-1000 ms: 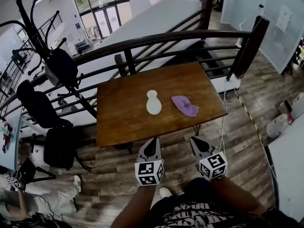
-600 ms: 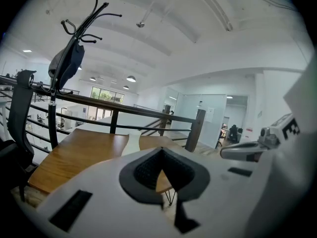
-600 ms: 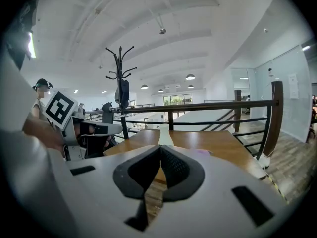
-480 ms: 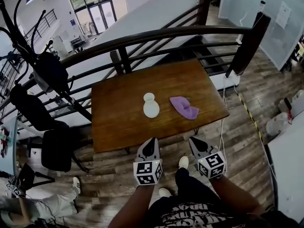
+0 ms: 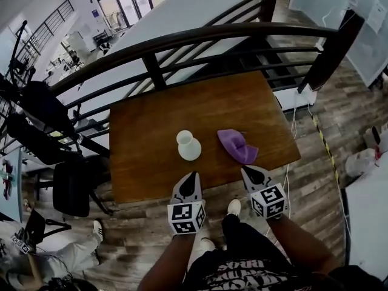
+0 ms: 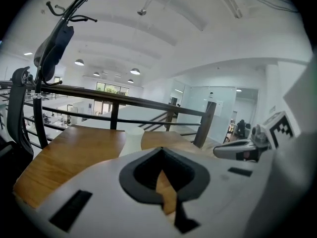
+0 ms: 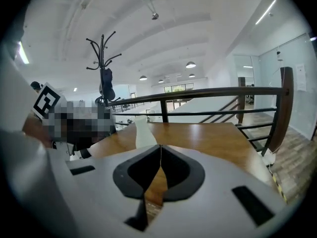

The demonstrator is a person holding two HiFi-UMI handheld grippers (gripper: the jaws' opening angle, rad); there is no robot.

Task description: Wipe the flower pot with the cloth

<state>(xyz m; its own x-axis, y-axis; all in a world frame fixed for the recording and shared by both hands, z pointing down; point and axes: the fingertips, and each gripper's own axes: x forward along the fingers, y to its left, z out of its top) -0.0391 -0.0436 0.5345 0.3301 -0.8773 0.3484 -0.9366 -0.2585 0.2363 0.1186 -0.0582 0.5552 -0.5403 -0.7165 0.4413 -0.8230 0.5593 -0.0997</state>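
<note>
A small white flower pot (image 5: 188,145) stands upright near the middle of the brown wooden table (image 5: 151,126). A crumpled purple cloth (image 5: 238,146) lies just to its right. My left gripper (image 5: 193,176) hovers at the table's near edge, short of the pot, shut and empty. My right gripper (image 5: 245,170) is at the same edge, just short of the cloth, also shut and empty. The left gripper view looks past the shut left gripper (image 6: 159,150) to the pot (image 6: 132,140). In the right gripper view the pot (image 7: 143,133) stands beyond the shut right gripper (image 7: 160,146); the cloth is hidden there.
A dark metal railing (image 5: 182,41) runs behind the table and down its right side. A black office chair (image 5: 73,187) stands left of the table, a coat stand (image 7: 104,58) further left. A white cable (image 5: 291,132) hangs at the table's right edge. Wooden floor lies below.
Both grippers have come forward and down to the table's near edge, and the table now looks closer. Pot and cloth lie where they were.
</note>
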